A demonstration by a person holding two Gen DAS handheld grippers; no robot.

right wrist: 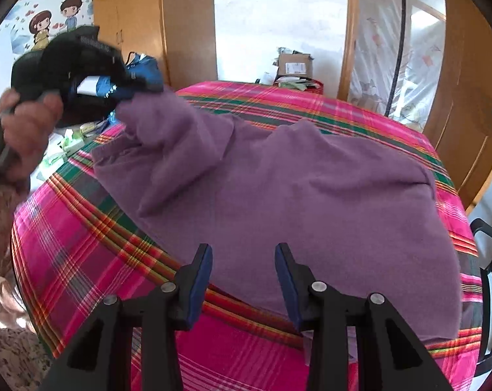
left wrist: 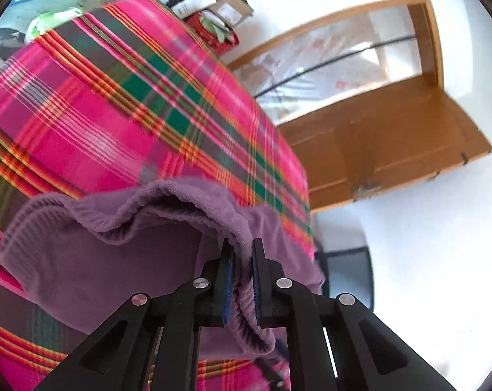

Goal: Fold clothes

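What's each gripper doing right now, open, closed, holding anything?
Left gripper: shut on the hem of the purple garment, lifting it.
Right gripper: open, holding nothing, poised over the garment.

The round table (right wrist: 83, 254) carries a pink plaid cloth with green and orange stripes. Beyond its far edge stand a cardboard box (right wrist: 295, 65) and a red container (right wrist: 314, 85). A wooden door (left wrist: 392, 150) stands open beyond the table. A black chair (right wrist: 488, 260) sits beside the table. A cartoon wall sticker (right wrist: 53, 19) hangs beyond the table.
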